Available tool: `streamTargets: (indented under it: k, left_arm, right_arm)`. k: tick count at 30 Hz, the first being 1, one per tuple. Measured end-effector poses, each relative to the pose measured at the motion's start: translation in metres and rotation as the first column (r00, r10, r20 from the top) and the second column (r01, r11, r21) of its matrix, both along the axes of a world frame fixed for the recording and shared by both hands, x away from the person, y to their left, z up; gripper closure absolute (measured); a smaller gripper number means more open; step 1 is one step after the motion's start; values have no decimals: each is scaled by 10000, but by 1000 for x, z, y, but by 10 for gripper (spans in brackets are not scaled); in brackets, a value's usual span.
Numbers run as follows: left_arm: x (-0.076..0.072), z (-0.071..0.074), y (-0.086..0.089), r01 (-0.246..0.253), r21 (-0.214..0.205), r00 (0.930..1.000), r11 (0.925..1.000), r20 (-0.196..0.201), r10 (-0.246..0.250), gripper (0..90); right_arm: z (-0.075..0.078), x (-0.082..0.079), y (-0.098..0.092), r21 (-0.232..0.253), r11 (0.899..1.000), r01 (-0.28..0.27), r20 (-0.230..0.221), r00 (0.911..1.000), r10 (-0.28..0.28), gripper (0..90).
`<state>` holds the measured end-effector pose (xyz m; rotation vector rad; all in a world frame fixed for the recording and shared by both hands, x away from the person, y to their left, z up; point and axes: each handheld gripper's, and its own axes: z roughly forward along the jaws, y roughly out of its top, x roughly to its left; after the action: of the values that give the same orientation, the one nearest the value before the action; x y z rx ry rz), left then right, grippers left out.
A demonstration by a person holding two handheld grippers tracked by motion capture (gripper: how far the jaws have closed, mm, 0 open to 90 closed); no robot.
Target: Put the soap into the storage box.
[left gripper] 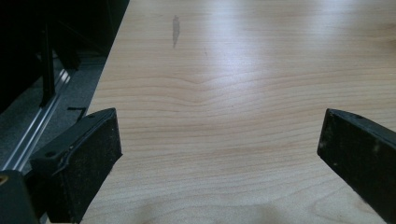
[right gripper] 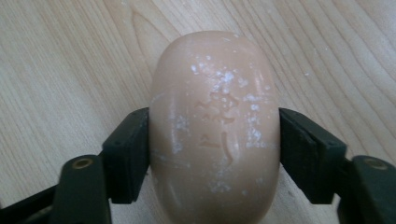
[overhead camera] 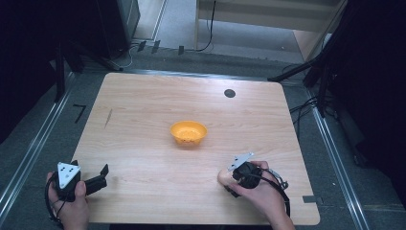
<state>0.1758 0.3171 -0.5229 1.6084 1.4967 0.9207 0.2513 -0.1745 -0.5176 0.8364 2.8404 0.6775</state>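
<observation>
A peach-coloured oval soap bar (right gripper: 215, 84) with a stamped mark lies on the wooden table. My right gripper (right gripper: 215, 144) is shut on it, one black pad pressing each long side. From above, the soap bar (overhead camera: 222, 178) peeks out left of the right gripper (overhead camera: 229, 183), near the table's front right. An orange bowl (overhead camera: 188, 132) sits at the table's middle, apart from both grippers. My left gripper (overhead camera: 102, 176) rests at the front left corner, and its jaws stand wide open over bare wood (left gripper: 219, 154).
The wooden table (overhead camera: 143, 100) has a small black round mark (overhead camera: 230, 93) near the back and a dark streak (overhead camera: 108, 118) at the left. Metal rails and dark stands flank both sides. Cables lie on the floor behind.
</observation>
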Motion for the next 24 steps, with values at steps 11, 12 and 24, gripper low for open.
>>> streamTargets:
  k: [11,12,24]
  left_arm:
    - [0,0,1,5,-60,10000,10000,8,-5,0]
    - [0,0,1,12,-65,10000,10000,7,-12,0]
    - [0,0,0,12,-17,10000,10000,-12,-12,0]
  right_arm:
    - [0,0,-3,123,9999,-87,83,9999,86,336]
    - [0,0,-3,122,9999,-88,70,9999,87,336]
    - [1,2,-6,265,9982,-535,-36,9986,536,337]
